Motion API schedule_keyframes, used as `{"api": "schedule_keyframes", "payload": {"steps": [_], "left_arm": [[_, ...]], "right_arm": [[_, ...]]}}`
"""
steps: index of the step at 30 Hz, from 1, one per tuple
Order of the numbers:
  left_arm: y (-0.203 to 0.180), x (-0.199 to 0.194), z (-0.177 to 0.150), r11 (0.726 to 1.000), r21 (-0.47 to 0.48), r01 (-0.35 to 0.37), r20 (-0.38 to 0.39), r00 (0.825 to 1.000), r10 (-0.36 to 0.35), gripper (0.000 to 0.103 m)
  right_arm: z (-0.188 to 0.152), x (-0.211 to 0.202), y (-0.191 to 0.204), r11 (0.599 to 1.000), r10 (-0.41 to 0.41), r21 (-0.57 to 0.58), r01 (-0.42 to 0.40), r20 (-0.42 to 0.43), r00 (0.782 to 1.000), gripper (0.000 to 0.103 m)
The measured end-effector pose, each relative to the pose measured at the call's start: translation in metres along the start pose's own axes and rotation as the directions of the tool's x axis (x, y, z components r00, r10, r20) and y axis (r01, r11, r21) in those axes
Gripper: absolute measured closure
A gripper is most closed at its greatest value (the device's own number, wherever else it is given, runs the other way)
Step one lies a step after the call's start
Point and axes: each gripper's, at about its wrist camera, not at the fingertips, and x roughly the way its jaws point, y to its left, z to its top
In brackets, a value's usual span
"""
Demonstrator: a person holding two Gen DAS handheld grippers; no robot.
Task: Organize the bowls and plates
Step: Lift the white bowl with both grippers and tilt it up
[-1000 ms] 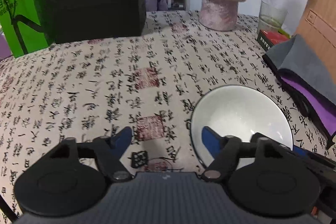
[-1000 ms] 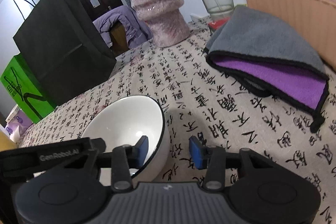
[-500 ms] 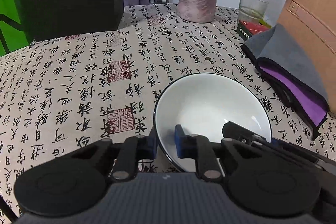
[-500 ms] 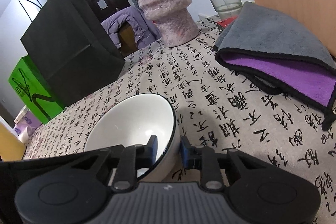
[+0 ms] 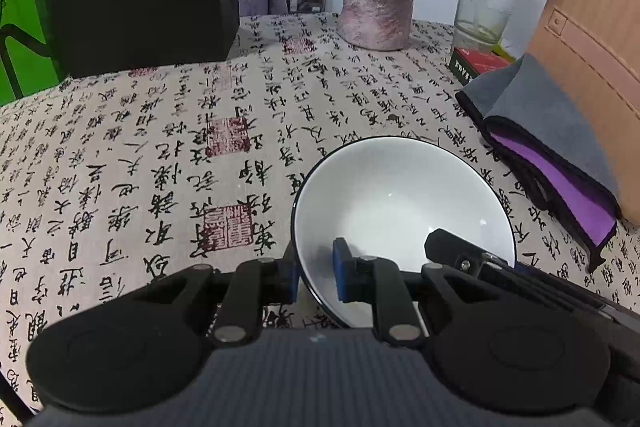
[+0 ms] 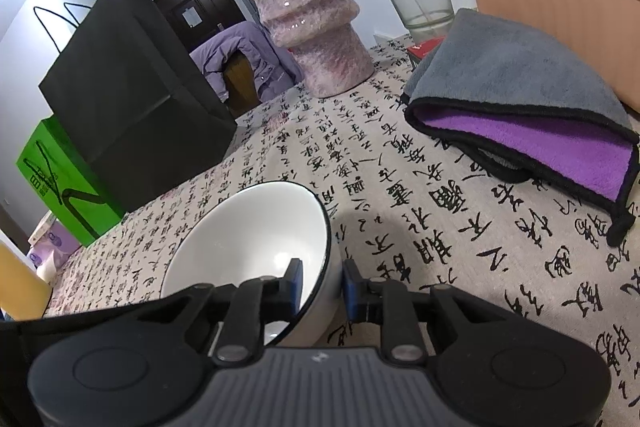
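White bowl [image 5: 400,199] now pinched at opposite rims by left tongs [image 5: 316,277] and right tongs [image 6: 322,287], both newly closed; ready for lifting off desk [image 5: 160,147].

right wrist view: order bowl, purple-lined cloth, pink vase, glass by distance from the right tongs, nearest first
1. Bowl: rim clamped in the right tongs.
2. Purple-lined cloth: right, mid-table.
3. Pink vase: centre, far back.
4. Glass: back right, behind the cloth.

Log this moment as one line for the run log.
step: grip bowl by rim | left gripper: shut on bowl | right gripper: shut on bowl, opposite side | bowl: on tablecloth
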Motion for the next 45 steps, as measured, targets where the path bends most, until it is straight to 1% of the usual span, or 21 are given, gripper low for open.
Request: {"api": "schedule_keyframes", "payload": {"steps": [6, 11, 15, 23, 32, 45], "left_arm": [[0.0, -0.013, -0.002, 1.0, 0.009, 0.0, 0.03, 1.0, 0.0, 0.085], [0.004, -0.025, -0.004, 1.0, -0.009, 0.004, 0.059, 0.998, -0.004, 0.085], [0.007, -0.04, -0.005, 1.0, -0.008, -0.002, 0.098, 0.995, 0.003, 0.085], [0.018, -0.066, -0.006, 1.0, -0.022, -0.007, 0.139, 0.99, 0.01, 0.085], [0.039, -0.092, -0.012, 0.999, -0.05, -0.015, 0.163, 0.986, 0.023, 0.085], [0.067, -0.127, -0.028, 0.997, -0.078, -0.028, 0.188, 0.981, 0.042, 0.085]], "right_arm": [[0.0, -0.009, 0.005, 1.0, 0.021, -0.017, -0.021, 0.031, 0.999, 0.083], [-0.002, -0.02, 0.012, 0.998, 0.046, -0.042, -0.043, 0.061, 0.997, 0.083], [-0.003, -0.029, 0.019, 0.995, 0.077, -0.068, -0.071, 0.089, 0.993, 0.083], [-0.004, -0.046, 0.037, 0.989, 0.119, -0.107, -0.106, 0.127, 0.985, 0.083], [-0.008, -0.06, 0.063, 0.986, 0.135, -0.12, -0.12, 0.124, 0.983, 0.083], [-0.027, -0.082, 0.098, 0.98, 0.156, -0.139, -0.139, 0.123, 0.98, 0.083]]}}
